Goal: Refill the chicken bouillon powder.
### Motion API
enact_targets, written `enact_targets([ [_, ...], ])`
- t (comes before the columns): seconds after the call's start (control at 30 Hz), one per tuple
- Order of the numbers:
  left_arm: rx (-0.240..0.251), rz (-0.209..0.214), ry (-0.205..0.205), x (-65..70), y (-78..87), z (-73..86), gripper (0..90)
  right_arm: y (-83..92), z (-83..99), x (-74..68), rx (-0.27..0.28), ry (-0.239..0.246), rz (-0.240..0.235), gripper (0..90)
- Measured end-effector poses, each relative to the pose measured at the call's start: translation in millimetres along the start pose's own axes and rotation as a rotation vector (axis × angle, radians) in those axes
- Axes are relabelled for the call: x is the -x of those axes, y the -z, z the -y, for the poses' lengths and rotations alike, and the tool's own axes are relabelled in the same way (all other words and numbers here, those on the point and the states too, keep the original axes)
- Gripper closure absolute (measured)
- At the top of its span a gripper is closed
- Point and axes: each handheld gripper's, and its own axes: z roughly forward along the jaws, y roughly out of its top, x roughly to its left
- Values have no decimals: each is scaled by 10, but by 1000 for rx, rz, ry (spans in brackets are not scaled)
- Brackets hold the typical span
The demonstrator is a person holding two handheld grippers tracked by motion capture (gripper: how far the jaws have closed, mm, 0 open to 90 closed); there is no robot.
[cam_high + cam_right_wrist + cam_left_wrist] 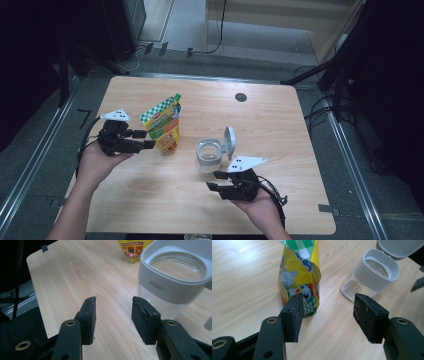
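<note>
Fingers (292,315) of both grippers parted, nothing held; pouch and jar upright mid-desk.

Left gripper (146,139) hovers just beside the yellow snack pouch (164,124), which stands left of the clear jar (208,156) with its grey collar and flip lid (229,143) swung up. Right gripper (216,180) sits near the jar's front. Pouch looks light, crinkly, easily crushed: best pinched across its flat sides, mid-height. Jar looks rigid, smooth, likely slippery; grip the collar. Desk (280,130) otherwise bare.

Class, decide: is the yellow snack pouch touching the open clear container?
Apart. The high view shows bare wood between the pouch and the container; the left gripper view shows the same gap.
</note>
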Motion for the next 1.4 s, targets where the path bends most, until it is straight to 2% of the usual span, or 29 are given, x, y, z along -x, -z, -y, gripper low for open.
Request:
enact_targets([
  [0.23,6,6,-7,-35,-207,-113,476,-87,-24,-86,-10,14,-5,549],
  [0.33,-6,17,-6,-66,-273,-158,514,-122,-35,-122,-16,20,-1,546],
  [0.47,8,25,15,-82,-335,-192,594,-191,-64,-146,-18,5,4,544],
  [0.6,14,41,72,-111,-387,-201,688,-283,-124,-181,-7,-1,-7,539],
  [0.63,14,34,80,-111,-396,-198,709,-306,-137,-191,-8,5,-6,539],
  [0.73,8,15,83,-111,-421,-173,789,-361,-171,-210,-7,16,0,539],
  [0.83,11,7,90,-103,-439,-140,828,-410,-181,-216,-7,20,2,539],
  [0.97,11,-3,86,-105,-427,-127,888,-438,-149,-219,-23,28,9,535],
  [1.13,-1,-6,96,-92,-390,-136,900,-455,-116,-205,-22,29,9,536],
  [1.3,-43,18,96,-56,-297,-194,900,-472,-113,-220,-26,32,6,535],
  [1.4,-67,34,77,3,-208,-243,900,-484,-108,-223,-27,38,6,536],
])
